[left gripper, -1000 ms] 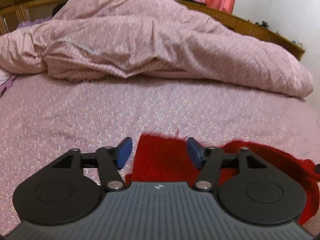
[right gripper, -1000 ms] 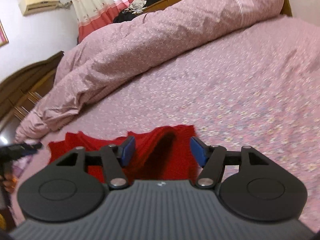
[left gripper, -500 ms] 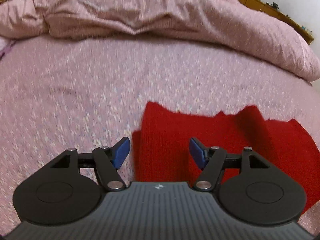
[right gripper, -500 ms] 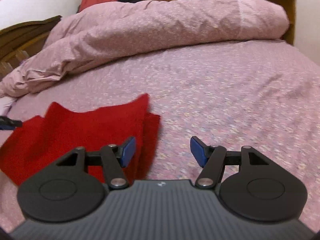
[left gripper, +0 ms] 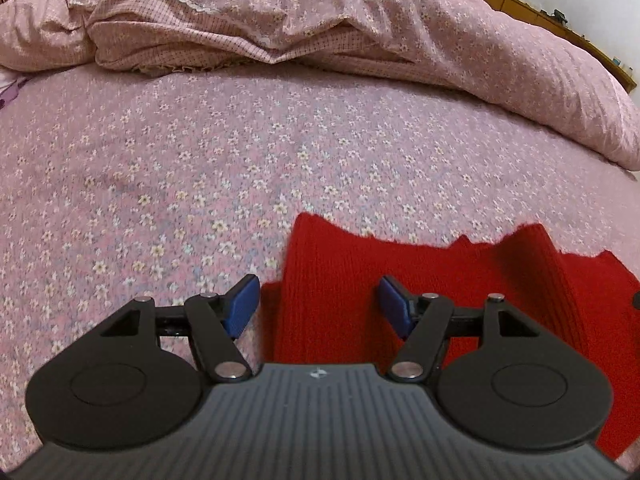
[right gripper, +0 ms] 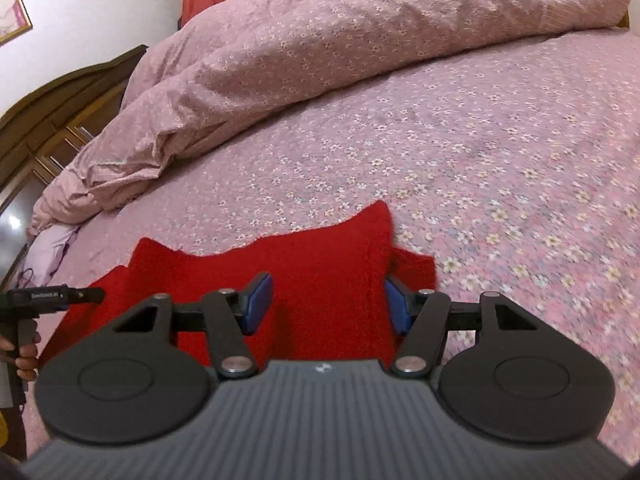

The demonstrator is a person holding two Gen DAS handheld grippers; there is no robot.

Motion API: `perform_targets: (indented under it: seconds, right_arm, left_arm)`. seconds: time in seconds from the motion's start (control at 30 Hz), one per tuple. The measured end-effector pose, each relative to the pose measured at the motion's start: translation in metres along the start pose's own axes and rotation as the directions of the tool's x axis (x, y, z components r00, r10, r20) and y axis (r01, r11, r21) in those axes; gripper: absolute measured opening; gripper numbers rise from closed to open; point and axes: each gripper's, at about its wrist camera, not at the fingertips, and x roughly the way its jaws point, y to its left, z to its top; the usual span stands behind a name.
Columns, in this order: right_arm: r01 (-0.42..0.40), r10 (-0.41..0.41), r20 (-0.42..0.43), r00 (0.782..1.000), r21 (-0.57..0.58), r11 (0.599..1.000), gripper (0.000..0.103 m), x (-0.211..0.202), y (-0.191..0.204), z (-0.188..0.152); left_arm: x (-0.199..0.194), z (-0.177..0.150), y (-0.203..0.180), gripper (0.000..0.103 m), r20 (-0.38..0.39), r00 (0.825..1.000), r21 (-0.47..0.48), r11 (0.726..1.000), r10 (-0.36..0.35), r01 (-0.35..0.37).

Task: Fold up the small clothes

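Pink floral bedsheet [left gripper: 200, 168] stretches toward a rumpled matching duvet [left gripper: 320, 20]. On it lies a red knit garment [left gripper: 340, 280], spread flat. Above its two ends, the left gripper [left gripper: 318, 306] and right gripper [right gripper: 328, 304] hover with blue-padded tongs spread wide, gripping nothing.

Left gripper [left gripper: 318, 304] and right gripper [right gripper: 329, 305] hover level, fingers spread wide.

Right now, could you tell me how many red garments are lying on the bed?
1: a single red knit garment lies flat on the floral bedsheet, under both open grippers, left and right. The near part is hidden by the gripper bodies, so layers may be concealed.
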Motion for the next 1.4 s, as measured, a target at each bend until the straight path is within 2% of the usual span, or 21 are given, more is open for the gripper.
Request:
perform_targets:
  seconds: [0.07,0.1,0.13,0.17,0.23,0.27,0.33,0.4,0.47,0.57,0.67,0.83,0.97,1.03,1.23,1.33,1.4]
  right_arm:
    - [0.012,-0.012,-0.004,1.000,-0.008,1.000,0.047,0.007,0.000,0.002]
    - [0.025,-0.025,-0.003,1.000,-0.002,1.000,0.041,0.010,-0.001,0.002]
    - [0.038,-0.038,0.003,0.999,0.012,0.999,0.023,0.011,-0.004,0.002]
    - [0.036,-0.037,0.013,0.999,0.031,0.999,0.019,0.011,-0.007,0.003]
    - [0.014,-0.018,0.060,0.998,0.075,0.997,0.014,0.002,-0.012,0.001]
    - [0.013,-0.020,0.109,0.994,0.062,0.998,0.013,-0.008,-0.010,0.000]
    - [0.022,-0.031,0.203,0.979,0.046,0.999,0.013,-0.030,-0.008,-0.004]
    - [0.064,-0.080,0.233,0.969,0.078,0.995,0.013,-0.040,-0.014,-0.009]
    - [0.105,-0.127,0.197,0.972,0.116,0.988,0.013,-0.033,-0.026,-0.013]
    - [0.153,-0.163,0.117,0.980,0.088,0.984,0.014,-0.012,-0.033,-0.022]
    - [0.176,-0.182,0.128,0.975,0.062,0.983,0.019,-0.008,-0.031,-0.025]
    - [0.173,-0.188,0.131,0.973,0.120,0.978,0.023,-0.026,-0.030,-0.021]
    - [0.237,-0.248,0.197,0.948,0.079,0.968,0.023,-0.060,-0.012,-0.022]
    - [0.231,-0.237,0.226,0.945,0.051,0.972,0.023,-0.076,-0.002,-0.025]
    - [0.158,-0.148,0.214,0.966,-0.031,0.987,0.023,-0.101,0.027,-0.050]
    - [0.156,-0.142,0.169,0.975,-0.070,0.985,0.023,-0.096,0.033,-0.066]
    - [0.193,-0.180,0.140,0.974,-0.087,0.977,0.022,-0.090,0.032,-0.076]
  left_arm:
    - [0.006,0.002,-0.001,0.071,-0.003,1.000,0.003,1.000,0.001,-0.001]
    - [0.008,0.003,-0.001,0.065,-0.004,1.000,0.007,1.000,-0.005,0.005]
    - [0.008,0.003,-0.002,0.046,0.006,1.000,0.013,1.000,-0.013,0.013]
    - [0.006,0.004,-0.003,0.040,0.023,1.000,0.018,1.000,-0.013,0.013]
    - [0.000,0.004,-0.004,0.018,0.062,0.998,0.026,1.000,-0.010,0.008]
    - [-0.003,0.005,-0.002,0.013,0.079,0.997,0.025,1.000,-0.015,0.013]
    - [-0.002,0.008,0.000,0.012,0.087,0.996,0.024,1.000,-0.010,0.007]
    - [0.006,0.010,0.000,0.012,0.081,0.997,0.031,0.999,0.022,-0.024]
    - [0.019,0.010,-0.001,0.012,0.060,0.997,0.031,0.998,0.056,-0.058]
    - [0.033,0.003,-0.007,0.012,0.059,0.991,0.074,0.990,0.118,-0.123]
    - [0.033,0.000,-0.009,0.013,0.073,0.988,0.099,0.985,0.134,-0.141]
    - [0.003,0.004,-0.011,0.014,0.087,0.990,0.124,0.985,0.113,-0.123]
    - [-0.037,-0.005,-0.015,0.015,0.103,0.991,0.140,0.985,0.089,-0.103]
    - [-0.052,-0.013,-0.015,0.018,0.094,0.993,0.130,0.988,0.076,-0.088]
    - [-0.079,-0.047,-0.012,0.023,0.040,0.999,0.068,0.998,-0.014,0.011]
    - [-0.083,-0.064,-0.015,0.024,0.065,0.998,0.116,0.993,0.004,-0.012]
    - [-0.082,-0.069,-0.019,0.025,0.071,0.997,0.155,0.987,0.024,-0.035]
